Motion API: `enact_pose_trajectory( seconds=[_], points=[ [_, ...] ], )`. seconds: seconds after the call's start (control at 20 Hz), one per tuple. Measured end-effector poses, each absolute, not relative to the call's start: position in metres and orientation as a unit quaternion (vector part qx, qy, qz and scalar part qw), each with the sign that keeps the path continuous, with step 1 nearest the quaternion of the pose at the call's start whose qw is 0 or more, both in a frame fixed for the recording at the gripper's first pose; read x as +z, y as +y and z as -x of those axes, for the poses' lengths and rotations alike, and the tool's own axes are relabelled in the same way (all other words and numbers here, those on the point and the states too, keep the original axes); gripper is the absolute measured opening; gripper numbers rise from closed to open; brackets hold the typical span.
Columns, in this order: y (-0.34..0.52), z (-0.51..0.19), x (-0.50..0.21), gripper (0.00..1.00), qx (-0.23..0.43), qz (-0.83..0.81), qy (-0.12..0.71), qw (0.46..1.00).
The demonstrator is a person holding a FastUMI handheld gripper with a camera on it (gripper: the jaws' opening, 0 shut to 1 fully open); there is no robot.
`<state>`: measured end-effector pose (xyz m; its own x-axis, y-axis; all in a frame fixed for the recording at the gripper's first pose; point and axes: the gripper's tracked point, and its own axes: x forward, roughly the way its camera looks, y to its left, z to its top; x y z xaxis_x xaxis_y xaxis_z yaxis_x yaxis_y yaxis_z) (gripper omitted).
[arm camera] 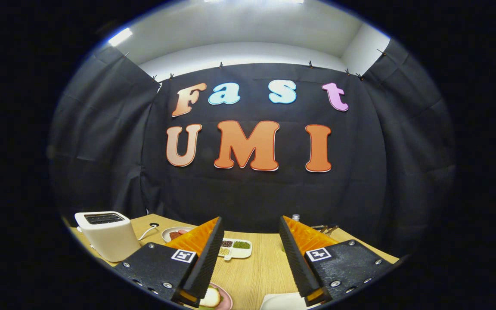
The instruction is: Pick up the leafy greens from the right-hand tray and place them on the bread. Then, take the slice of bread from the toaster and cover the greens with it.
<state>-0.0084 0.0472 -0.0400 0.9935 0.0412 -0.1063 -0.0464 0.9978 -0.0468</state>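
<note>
Gripper view: my gripper (251, 241) hangs over a wood-grain table (252, 271), ridged fingers wide apart, gripping nothing. At 10 o'clock stands a boxy white toaster (106, 234). At 12 o'clock a divided white dish (236, 248) holds green and brown grains. Under my left finger a pink plate (225, 296) carries bread (210, 297) with some green on it. A white tray (282, 301) sits near 5 o'clock.

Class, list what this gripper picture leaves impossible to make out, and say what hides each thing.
- Toaster: its slot is dark and seen at a shallow angle, so any bread inside is unclear.
- Pink plate: mostly hidden by one finger of the open gripper; bread slice partly seen.
- White tray: cut off below, contents unseen.
- Divided dish: contents too small to identify.
</note>
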Motion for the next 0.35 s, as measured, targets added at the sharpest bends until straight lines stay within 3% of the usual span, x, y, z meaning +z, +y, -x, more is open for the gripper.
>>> enact_pose_trajectory(
  seconds=[0.15,0.35],
  points=[
    [0.0490,0.0132,-0.0326,0.88,0.031,0.035,0.027,0.999],
    [0.0498,0.0171,-0.0312,0.95,0.032,0.044,0.017,0.998]
  ],
)
